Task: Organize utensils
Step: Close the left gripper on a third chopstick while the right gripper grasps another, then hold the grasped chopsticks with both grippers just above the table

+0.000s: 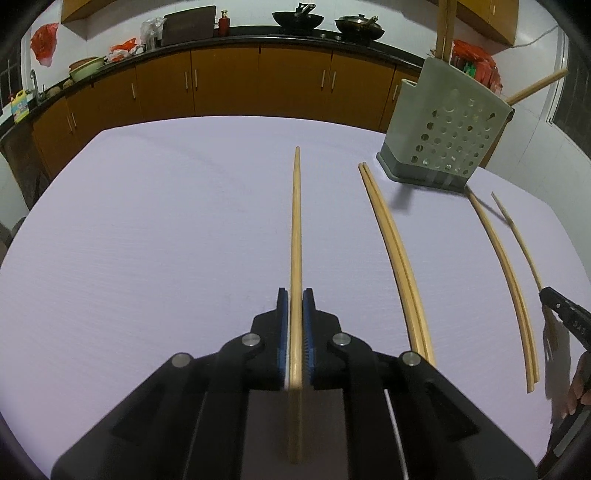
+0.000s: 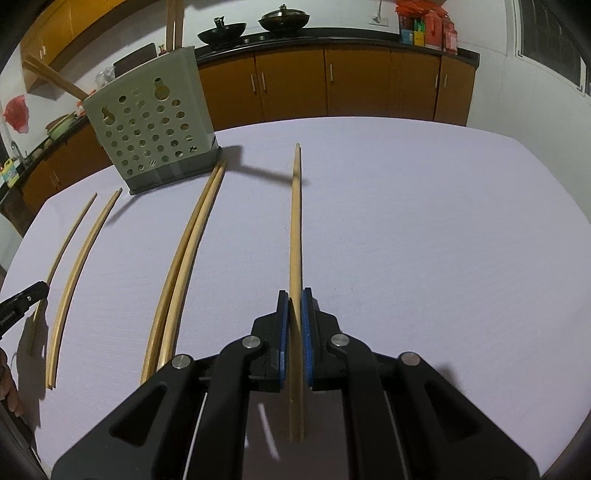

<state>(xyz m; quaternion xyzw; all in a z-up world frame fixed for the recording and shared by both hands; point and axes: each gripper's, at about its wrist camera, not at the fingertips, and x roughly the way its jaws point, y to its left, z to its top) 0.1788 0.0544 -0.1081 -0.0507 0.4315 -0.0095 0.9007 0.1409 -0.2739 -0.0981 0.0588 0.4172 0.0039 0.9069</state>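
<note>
- Chopsticks lie on the pale lilac counter [image 1: 147,221], and one is clamped in each set of tongs.
- Left tongs [image 1: 295,295] are closed on a single chopstick [image 1: 296,221]; it runs straight ahead between the blue pads, pointing toward the far edge of the counter.
- Right tongs [image 2: 294,295] are likewise closed on a chopstick [image 2: 295,229], which looks like a pair held together, though I cannot tell for sure; its tip points toward the far edge.
- In the left wrist view, a pair of chopsticks [image 1: 399,266] lies flat just to the right of the held one, its far tips near the base of the holder.
- A second pair [image 1: 506,273] lies further right, its far end touching or just beside the holder's base.
- At that view's right edge, the black tip of the right tongs [image 1: 561,306] shows with its chopstick [image 1: 517,236], and part of a hand [image 1: 580,384] below it.
- The perforated grey-green utensil holder [image 1: 447,125] stands upright near the far edge of the counter, on a darker grey base.
- Several chopsticks already stand in the holder [image 2: 173,22], some upright, some leaning out to one side.
- In the right wrist view the holder [image 2: 155,125] sits to the far left, with the two flat pairs [image 2: 184,258] [image 2: 81,266] to the left of the tongs.
</note>
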